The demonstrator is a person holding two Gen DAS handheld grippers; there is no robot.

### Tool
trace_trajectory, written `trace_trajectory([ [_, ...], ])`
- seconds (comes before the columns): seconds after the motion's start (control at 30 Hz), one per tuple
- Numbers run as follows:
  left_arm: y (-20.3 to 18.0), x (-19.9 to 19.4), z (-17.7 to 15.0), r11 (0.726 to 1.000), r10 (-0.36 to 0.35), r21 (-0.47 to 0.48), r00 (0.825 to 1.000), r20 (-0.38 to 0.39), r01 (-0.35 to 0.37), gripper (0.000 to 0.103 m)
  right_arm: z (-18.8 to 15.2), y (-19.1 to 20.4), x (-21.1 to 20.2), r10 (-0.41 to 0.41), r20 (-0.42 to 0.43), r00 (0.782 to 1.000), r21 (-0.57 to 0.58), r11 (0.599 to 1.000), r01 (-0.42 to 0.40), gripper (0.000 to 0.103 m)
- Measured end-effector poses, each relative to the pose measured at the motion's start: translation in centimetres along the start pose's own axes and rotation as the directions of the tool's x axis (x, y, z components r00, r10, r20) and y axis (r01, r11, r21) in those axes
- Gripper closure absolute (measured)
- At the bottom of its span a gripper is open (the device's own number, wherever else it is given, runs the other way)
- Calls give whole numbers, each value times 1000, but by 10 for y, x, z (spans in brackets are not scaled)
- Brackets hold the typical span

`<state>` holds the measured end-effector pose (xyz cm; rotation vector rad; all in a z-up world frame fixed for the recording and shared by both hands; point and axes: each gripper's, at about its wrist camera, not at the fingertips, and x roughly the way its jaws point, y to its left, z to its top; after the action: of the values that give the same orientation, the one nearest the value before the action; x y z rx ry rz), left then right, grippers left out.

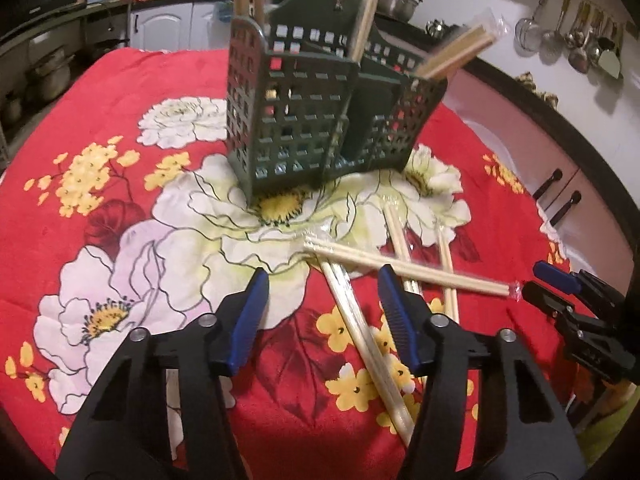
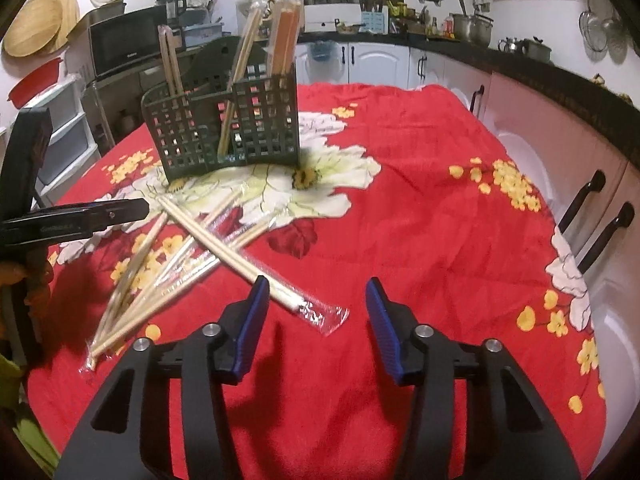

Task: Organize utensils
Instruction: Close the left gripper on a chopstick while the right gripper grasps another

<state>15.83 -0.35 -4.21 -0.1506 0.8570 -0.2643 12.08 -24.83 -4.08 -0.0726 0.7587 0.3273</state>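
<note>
I can read no writing anywhere, both my left gripper and right gripper gape empty, and the top chopstick pair lies crosswise over the pile.

I see a table under a red floral cloth. A green utensil caddy stands on it. Wrapped chopstick pairs lie crossed just before the caddy.

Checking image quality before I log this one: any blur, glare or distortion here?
Left wrist view: strong fisheye bending, dark corners, the top chopstick pair slightly smeared. Right wrist view: same bending, glare on the plastic wrapper, gripper shadows on the red cloth.
</note>
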Motion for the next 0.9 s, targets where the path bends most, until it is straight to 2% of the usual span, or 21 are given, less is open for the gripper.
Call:
trace_trajectory([
  [0.27,-3,21,-2,999,24,22,998,-53,-23,58,-9,-10,22,31,-72,997,72,997,-26,62],
  [0.4,-5,27,1,998,40,40,998,-56,-38,58,-11,-9,24,18,-64,998,62,998,-14,81],
  [0.5,-8,32,4,997,54,59,997,-57,-51,59,-11,-11,22,42,-49,998,69,997,-38,95],
  [0.6,-8,35,8,997,56,60,996,-63,-52,61,-9,-13,23,54,-55,997,74,996,-50,95],
  [0.67,-8,36,10,996,61,68,996,-67,-57,62,-8,-17,23,68,-57,996,99,993,-63,93],
  [0.7,-9,38,11,995,70,79,995,-69,-64,62,-7,-18,24,79,-59,995,111,991,-72,87],
  [0.8,-11,41,15,993,79,94,994,-70,-72,63,-4,-24,26,109,-59,992,142,985,-100,87],
  [0.9,-10,45,19,993,85,92,994,-72,-78,70,-1,-26,27,124,-58,991,164,980,-113,84],
])
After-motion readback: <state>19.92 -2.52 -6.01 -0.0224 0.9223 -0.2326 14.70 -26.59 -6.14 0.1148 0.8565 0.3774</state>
